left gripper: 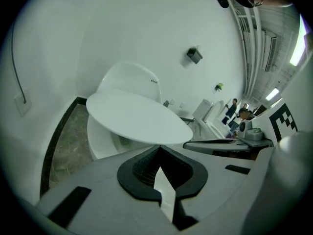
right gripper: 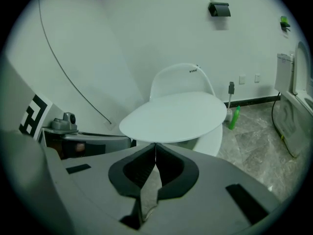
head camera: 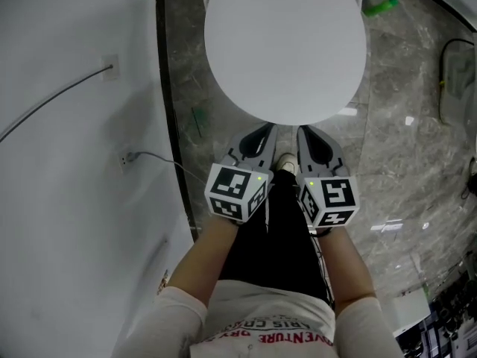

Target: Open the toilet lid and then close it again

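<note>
Jaws together at toilet lid (head camera: 283, 43) edge

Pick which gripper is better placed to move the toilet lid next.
Right, marginally. Both are shut, tips at the part-raised lid's front edge, but the right gripper sits nearer its middle, and the wall crowds the left gripper.

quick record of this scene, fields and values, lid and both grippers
toilet lid: partly raised, gap above the bowl
left gripper: shut, tips at the lid's front edge, contact unclear
right gripper: shut, tips at the same edge, beside the left gripper
between jaws: nothing in either gripper
floor: grey marble tile
green bottle: on the floor beside the toilet
wall socket: cable plugged in
</note>
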